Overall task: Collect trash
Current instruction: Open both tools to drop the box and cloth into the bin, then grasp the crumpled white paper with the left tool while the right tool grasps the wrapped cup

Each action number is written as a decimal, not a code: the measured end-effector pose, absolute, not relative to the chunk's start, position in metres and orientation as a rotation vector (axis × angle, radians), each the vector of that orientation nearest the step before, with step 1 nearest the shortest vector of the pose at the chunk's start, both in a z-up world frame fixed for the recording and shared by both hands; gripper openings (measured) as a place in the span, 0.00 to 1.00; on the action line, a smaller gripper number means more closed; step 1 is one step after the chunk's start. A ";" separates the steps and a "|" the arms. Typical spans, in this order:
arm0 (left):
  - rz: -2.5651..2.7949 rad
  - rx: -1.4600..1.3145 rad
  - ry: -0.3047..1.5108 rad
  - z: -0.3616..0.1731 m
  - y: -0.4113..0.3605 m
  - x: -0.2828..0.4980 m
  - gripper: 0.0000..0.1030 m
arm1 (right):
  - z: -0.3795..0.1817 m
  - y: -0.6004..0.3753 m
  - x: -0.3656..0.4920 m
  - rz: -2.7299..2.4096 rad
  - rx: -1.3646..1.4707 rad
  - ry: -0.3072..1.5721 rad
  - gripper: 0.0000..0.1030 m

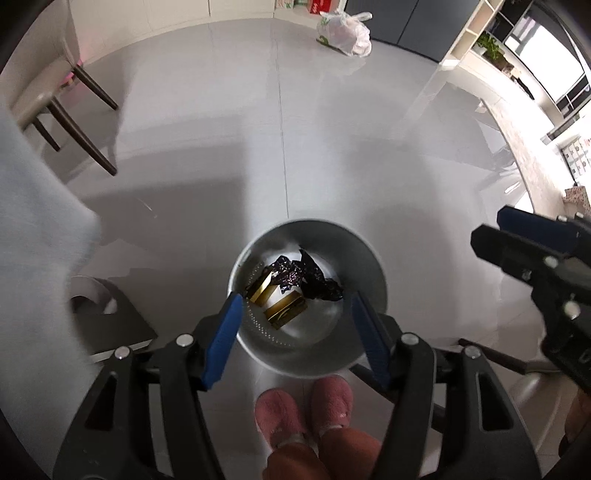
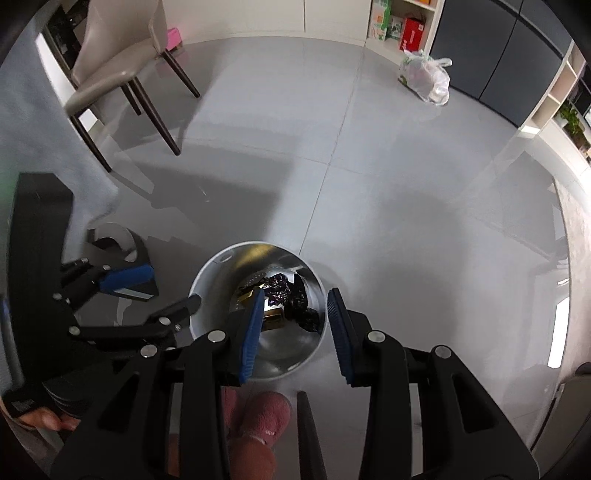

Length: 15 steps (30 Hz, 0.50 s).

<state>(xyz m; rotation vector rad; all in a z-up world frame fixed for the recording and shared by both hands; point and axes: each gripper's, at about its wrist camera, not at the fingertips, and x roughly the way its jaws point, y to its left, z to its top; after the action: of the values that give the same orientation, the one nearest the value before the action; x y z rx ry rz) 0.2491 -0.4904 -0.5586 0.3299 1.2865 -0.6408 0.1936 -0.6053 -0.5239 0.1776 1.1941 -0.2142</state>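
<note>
A round metal trash bin (image 1: 364,266) stands on the grey floor right below both grippers; it also shows in the right wrist view (image 2: 214,280). Inside it lie dark crumpled wrappers (image 1: 310,277) and gold boxes (image 1: 286,308), also seen in the right wrist view as wrappers (image 2: 291,295) and a gold box (image 2: 275,319). My left gripper (image 1: 297,301) is open and empty above the bin's mouth. My right gripper (image 2: 297,299) is open and empty above the bin; it appears in the left wrist view (image 1: 491,236) at the right edge.
A beige chair (image 2: 114,70) stands at the back left. A white plastic bag (image 1: 347,31) sits on the floor by dark cabinets. Pink slippers (image 1: 306,410) stand just in front of the bin. A pale cloth (image 1: 33,206) hangs at left.
</note>
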 end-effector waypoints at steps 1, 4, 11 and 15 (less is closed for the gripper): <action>-0.634 0.320 1.285 -0.541 -0.488 0.250 0.60 | -0.507 -0.604 0.192 -0.208 0.172 1.190 0.33; -0.614 0.298 1.269 -0.486 -0.478 0.251 0.60 | -0.461 -0.599 0.190 -0.180 0.151 1.179 0.33; -0.530 0.220 1.217 -0.362 -0.437 0.254 0.60 | -0.342 -0.554 0.195 -0.026 0.071 1.109 0.33; -0.416 0.162 1.172 -0.299 -0.393 0.252 0.60 | -0.286 -0.517 0.206 0.097 0.007 1.058 0.33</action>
<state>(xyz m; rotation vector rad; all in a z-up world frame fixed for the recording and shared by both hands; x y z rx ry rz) 0.2517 -0.3925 -0.2991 0.1617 1.1717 -0.4160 0.2056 -0.5173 -0.2860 0.0068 1.0580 0.0973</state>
